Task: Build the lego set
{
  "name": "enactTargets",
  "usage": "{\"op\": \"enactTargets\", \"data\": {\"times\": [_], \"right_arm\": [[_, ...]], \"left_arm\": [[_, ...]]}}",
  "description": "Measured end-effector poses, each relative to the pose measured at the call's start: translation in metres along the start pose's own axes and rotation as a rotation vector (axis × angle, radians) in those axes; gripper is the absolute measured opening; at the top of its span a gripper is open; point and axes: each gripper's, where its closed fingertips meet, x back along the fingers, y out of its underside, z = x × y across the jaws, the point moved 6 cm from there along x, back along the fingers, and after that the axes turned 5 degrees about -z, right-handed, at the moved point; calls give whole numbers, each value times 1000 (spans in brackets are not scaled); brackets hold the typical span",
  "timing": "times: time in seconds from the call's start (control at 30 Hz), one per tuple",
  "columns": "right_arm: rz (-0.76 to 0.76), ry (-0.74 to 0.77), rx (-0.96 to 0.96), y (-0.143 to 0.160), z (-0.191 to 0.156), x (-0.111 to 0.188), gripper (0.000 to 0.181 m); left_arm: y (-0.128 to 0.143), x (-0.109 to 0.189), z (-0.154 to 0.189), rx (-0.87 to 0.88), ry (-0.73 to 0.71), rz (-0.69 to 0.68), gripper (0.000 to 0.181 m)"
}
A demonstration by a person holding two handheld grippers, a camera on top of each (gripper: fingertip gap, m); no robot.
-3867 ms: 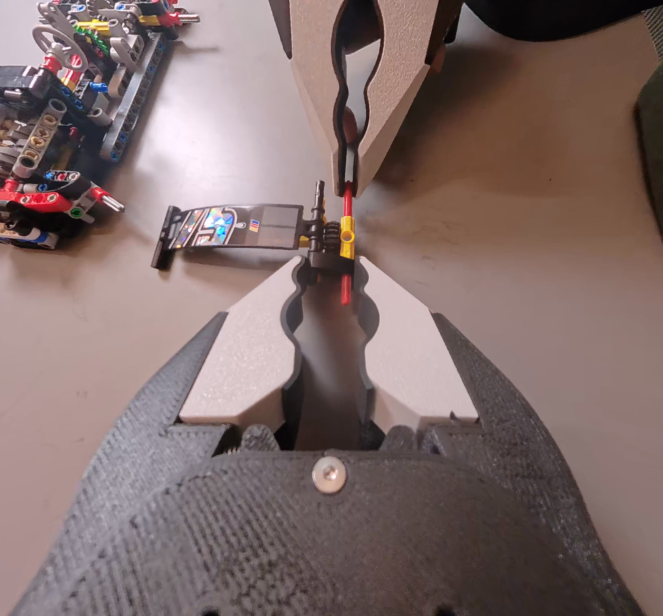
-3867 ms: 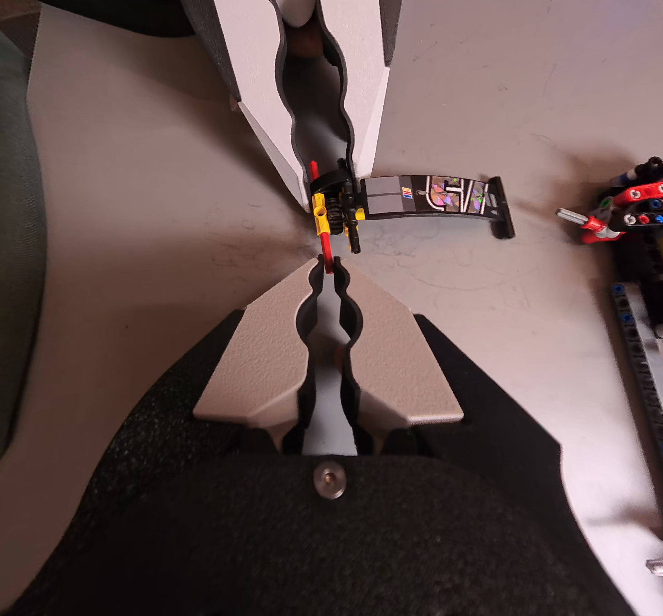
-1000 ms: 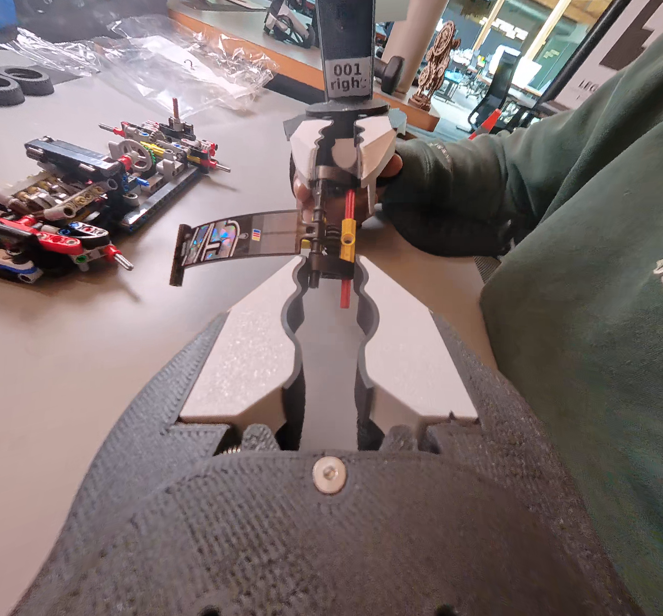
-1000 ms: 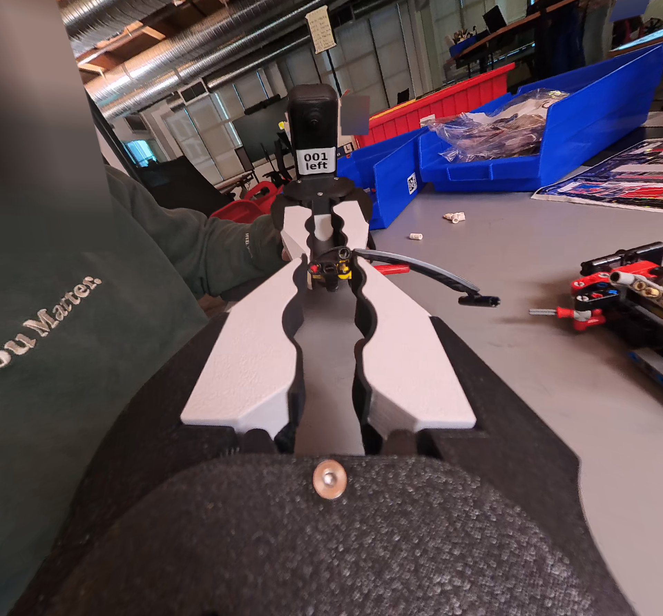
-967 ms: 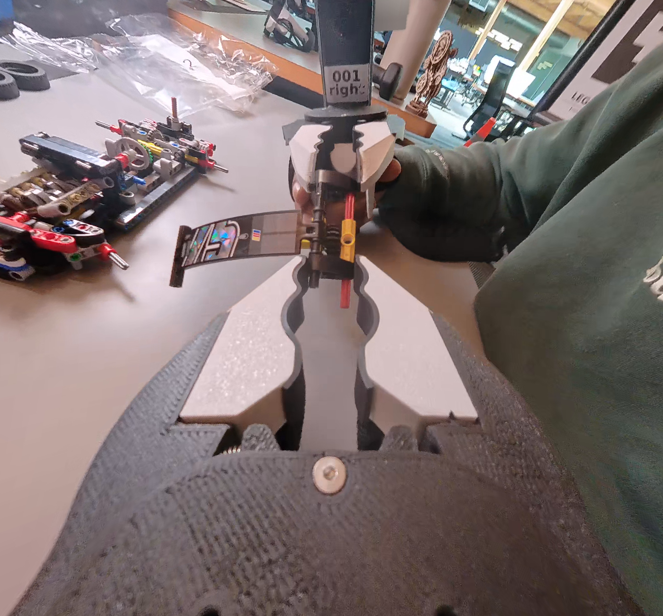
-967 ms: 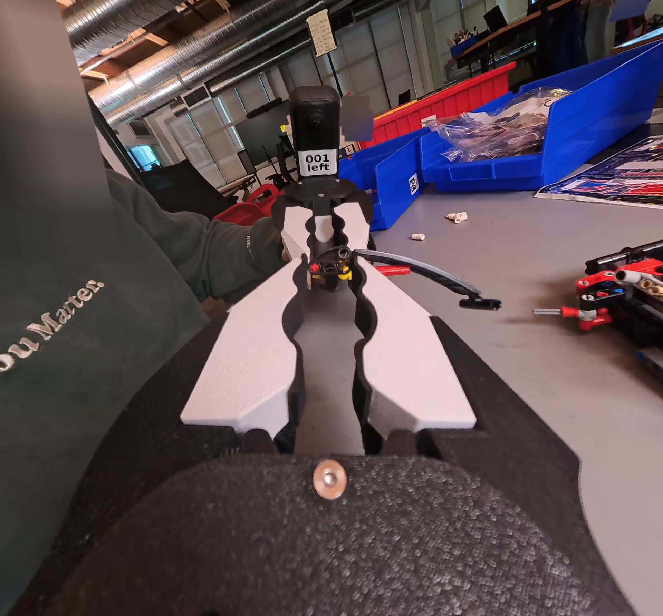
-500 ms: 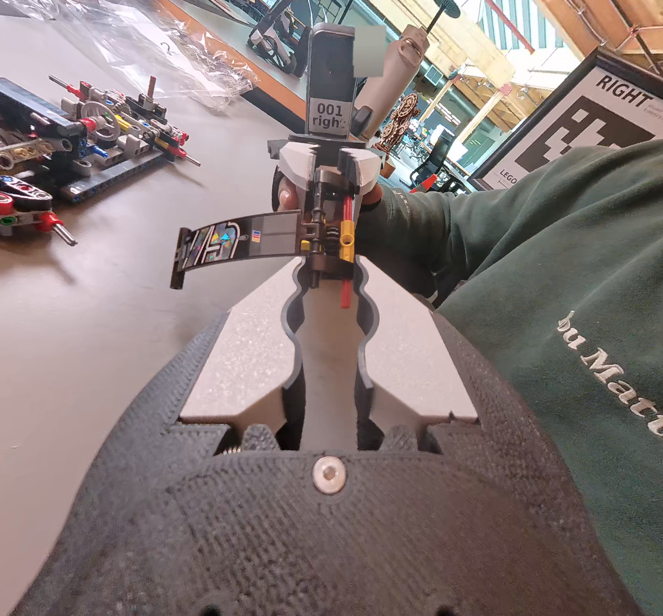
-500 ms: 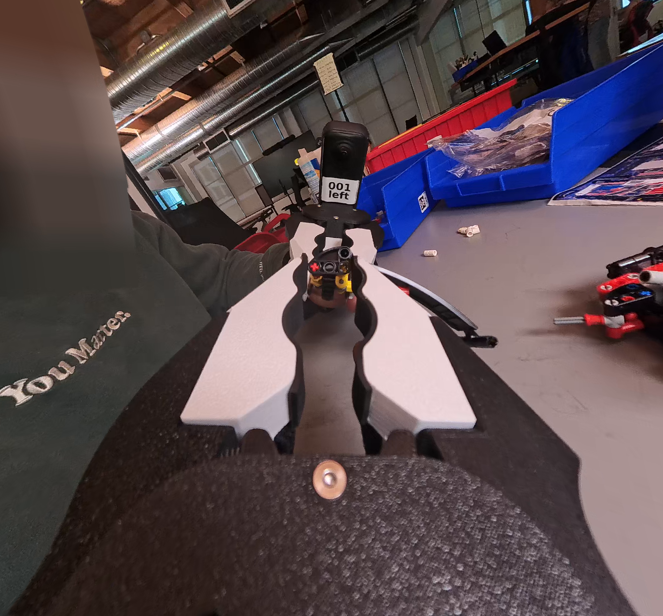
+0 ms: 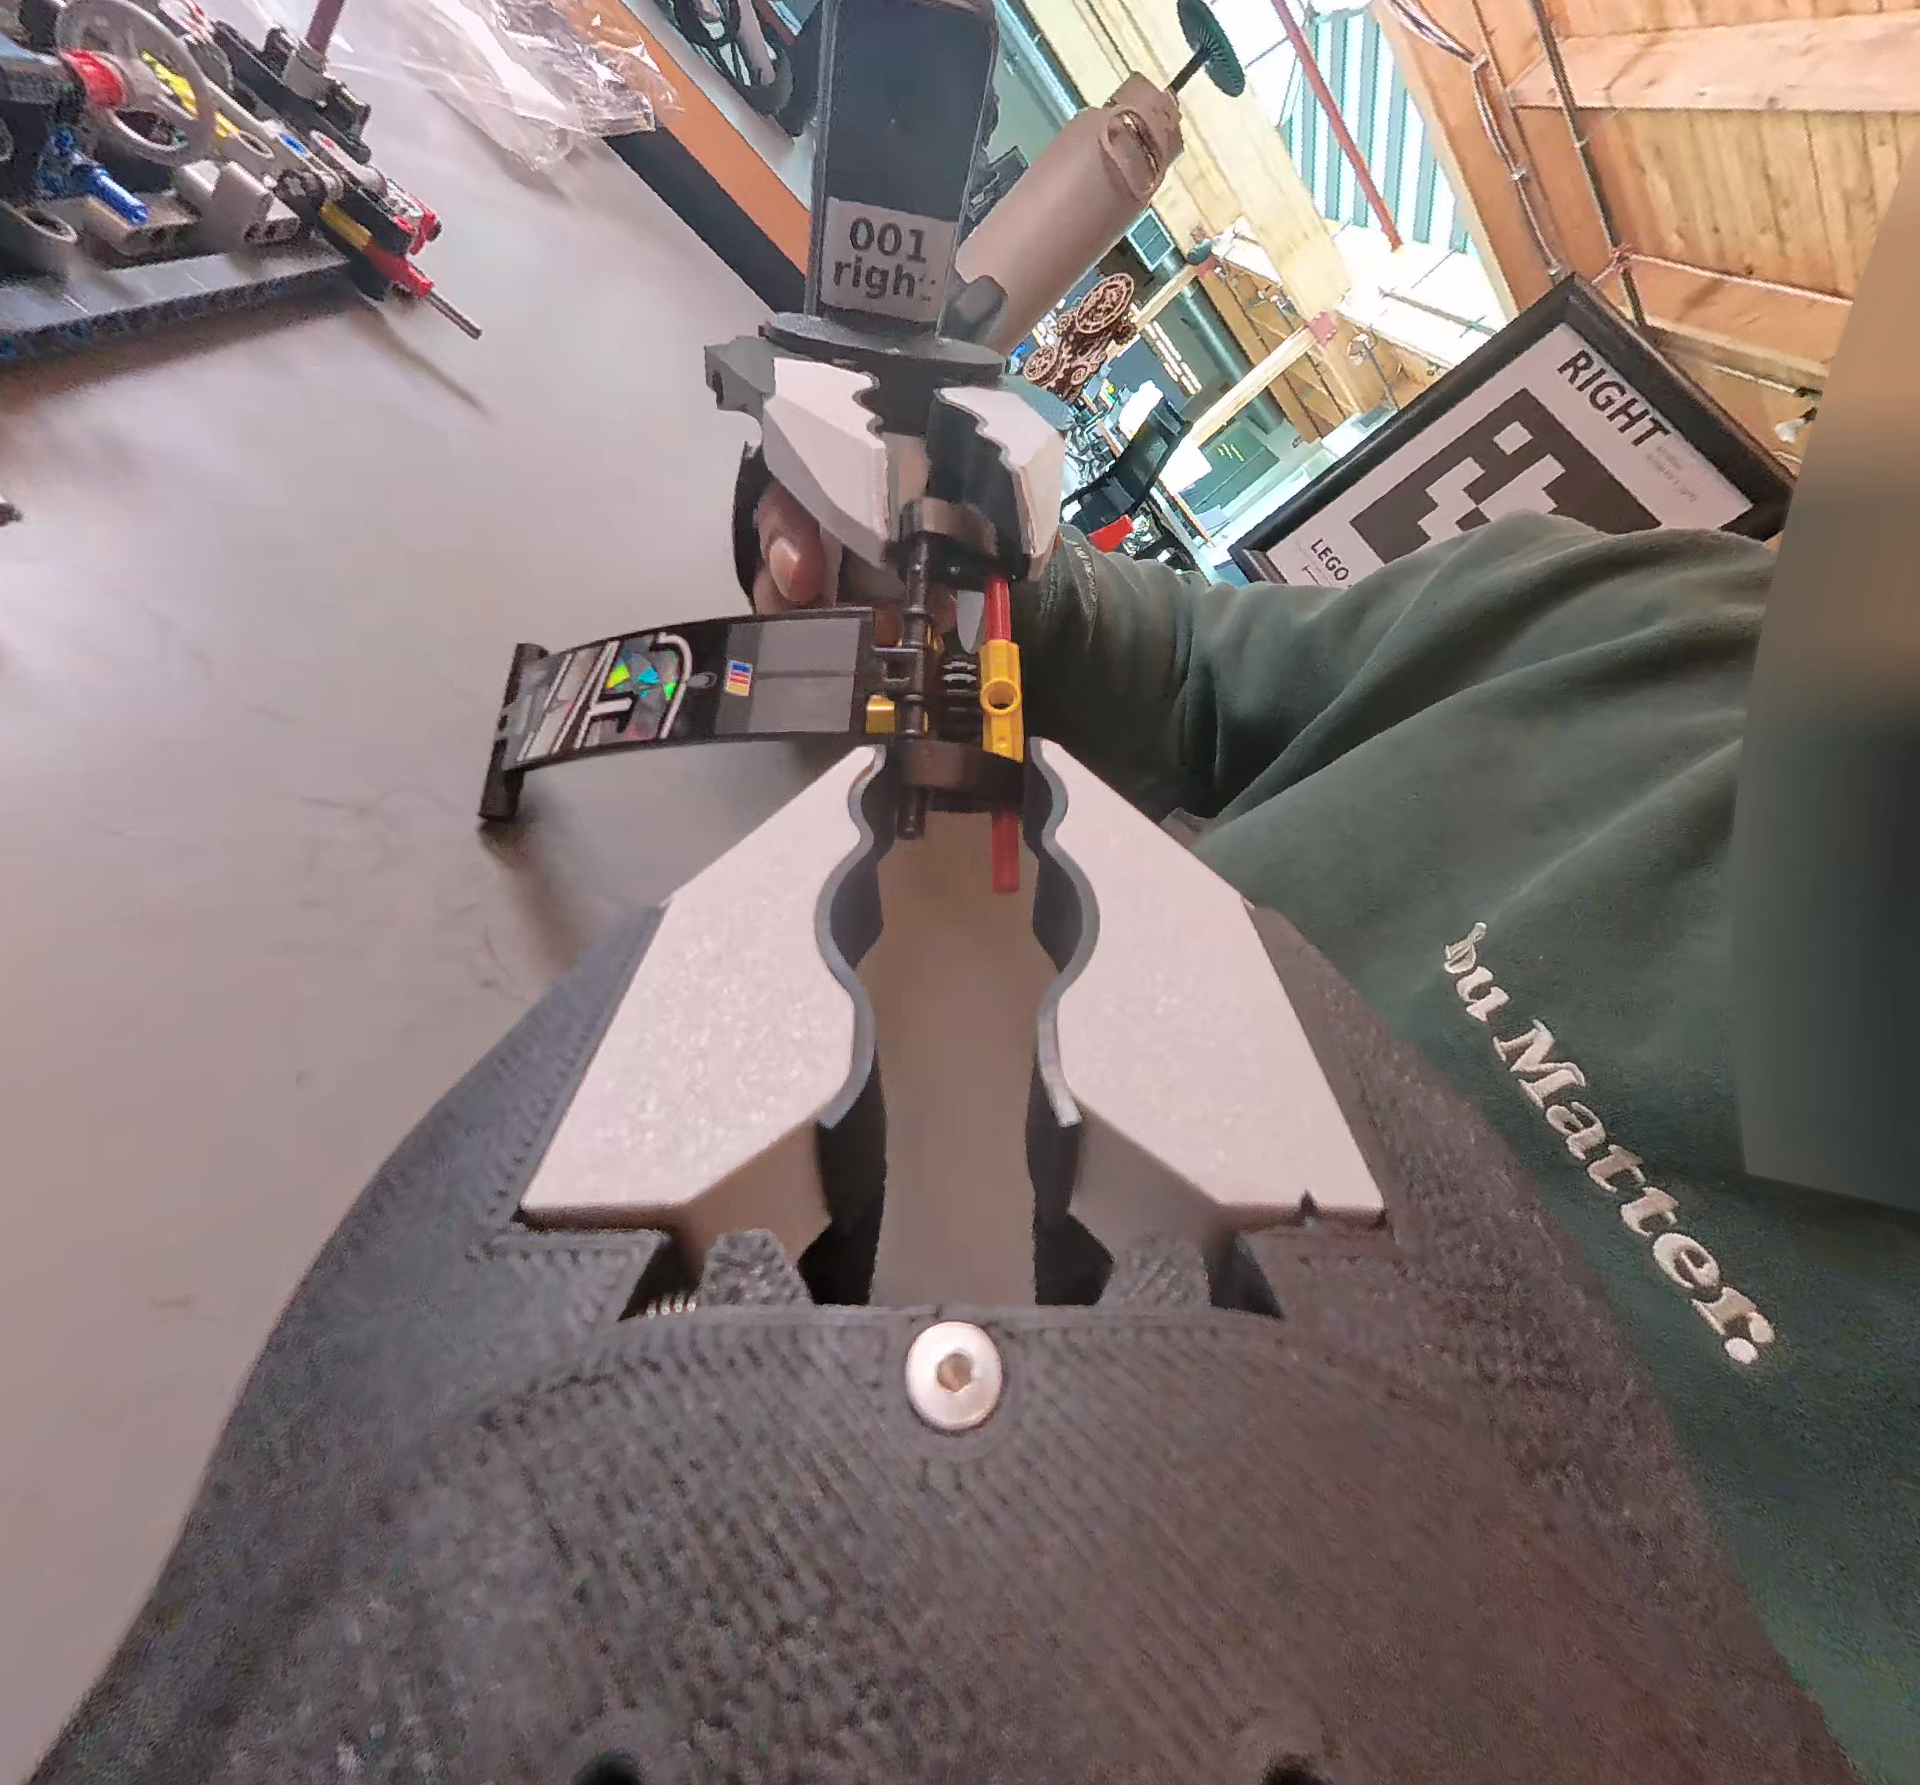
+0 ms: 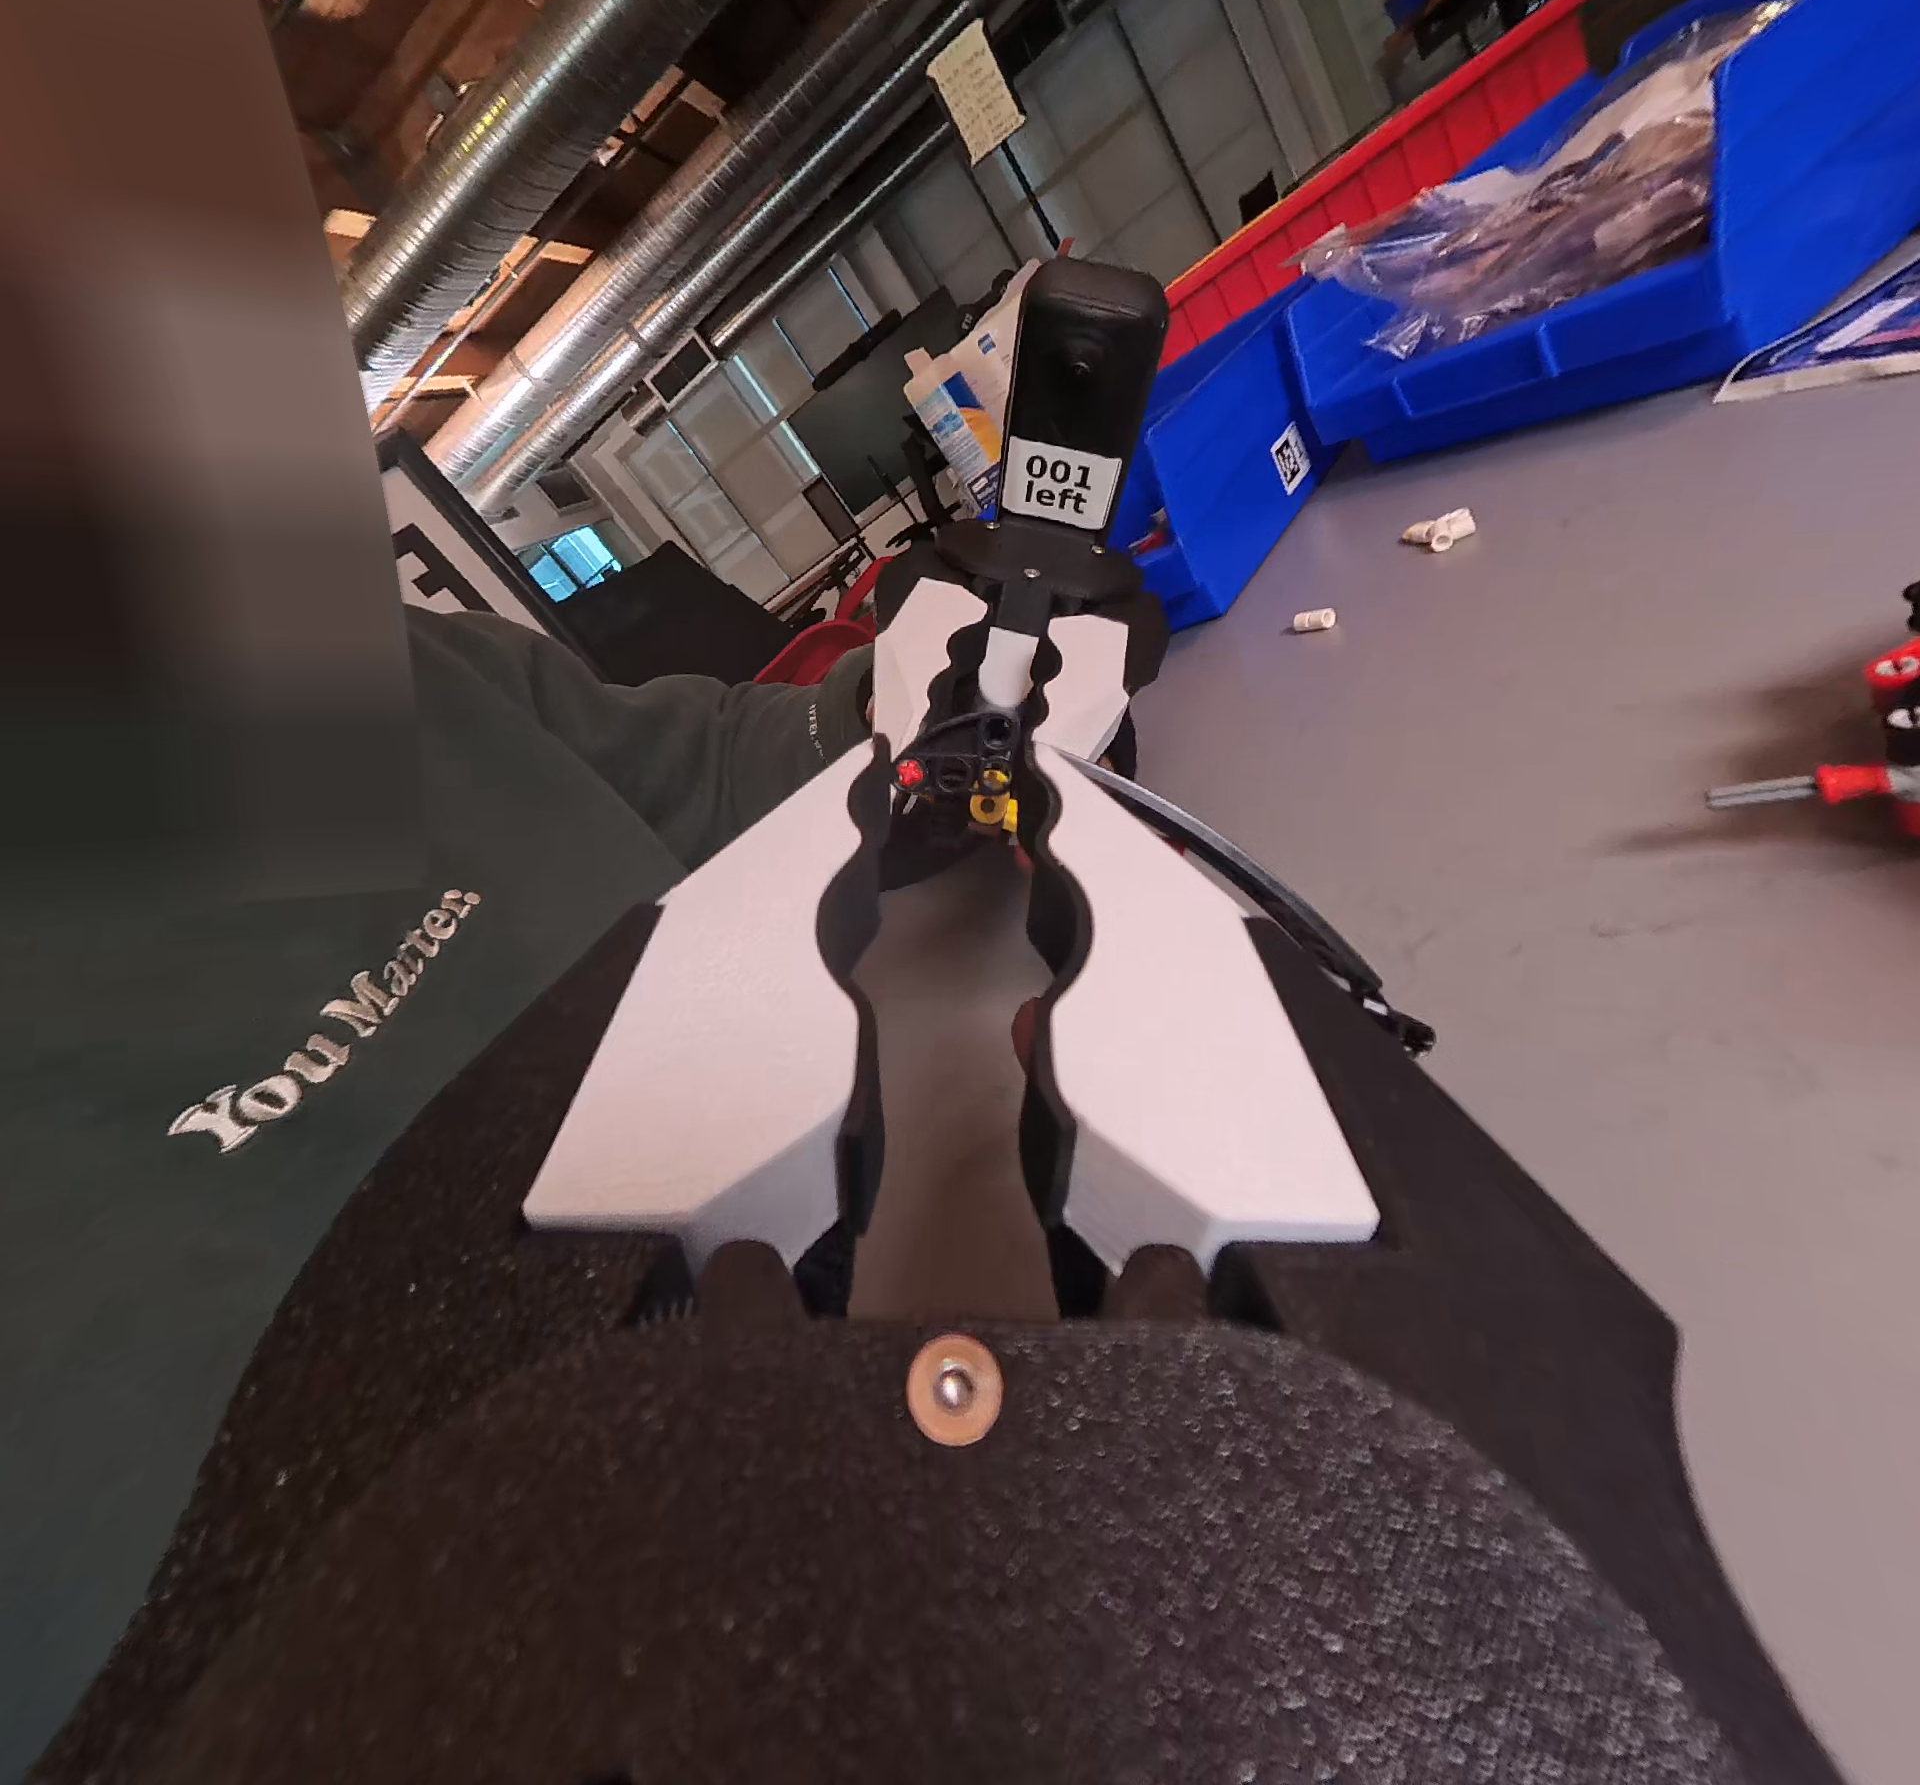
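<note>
Grip shared: left gripper [image 9: 951, 779] clenched on the black hub of the wing subassembly [image 9: 940, 696], now lifted clear of the grey table [image 9: 260, 592] it lay on seconds ago. Right gripper [image 10: 951, 790] has closed over the far end, swallowing the red axle [image 9: 1000, 727]; probably a seating push. Glossy stickered panel [image 9: 686, 686] juts sideways; matte ridged fingers. Farther off, the chassis build [image 9: 177, 135].
</note>
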Motion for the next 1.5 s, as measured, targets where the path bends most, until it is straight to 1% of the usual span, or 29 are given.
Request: {"op": "enactTargets", "data": {"times": [0.1, 0.3, 0.37, 0.6, 0.77, 0.87, 0.97, 1.03, 1.1, 1.23, 1.37, 1.43, 1.5], "right_arm": [[-24, -2, -23, 2, 0, -1, 21], [-204, 21, -18, 15, 2, 1, 21], [-235, 19, 1, 19, 1, 0, 21], [-369, -10, 36, 34, -2, -1, 21], [-454, -72, 49, 43, -8, -4, 21], [-544, -96, 70, 52, -11, -6, 21], [-572, -89, 91, 54, -12, -7, 21], [-574, -79, 114, 54, -13, -7, 21], [-522, -46, 151, 46, -12, -7, 21], [-420, 81, 264, 30, -8, -8, 25], [-358, 211, 398, 16, -9, -8, 34], [-335, 295, 486, 9, -11, -6, 35], [-328, 384, 618, 4, -15, -5, 38]], "left_arm": [[3, -1, -1, 27, 5, -20, 22], [14, -6, -6, 48, -22, -117, 22], [18, -7, -7, 50, -22, -149, 22], [29, -13, -6, 19, -29, -252, 21], [44, -24, -2, -19, -14, -375, 22], [54, -29, 0, -50, -12, -458, 22], [56, -28, 1, -83, -34, -487, 22], [55, -28, 1, -109, -57, -482, 22], [51, -27, -3, -123, -93, -447, 22], [38, -22, -6, -170, -154, -360, 22], [27, -17, -8, -200, -204, -272, 22], [21, -13, -10, -194, -220, -219, 22], [17, -9, -10, -165, -201, -176, 22]]}}
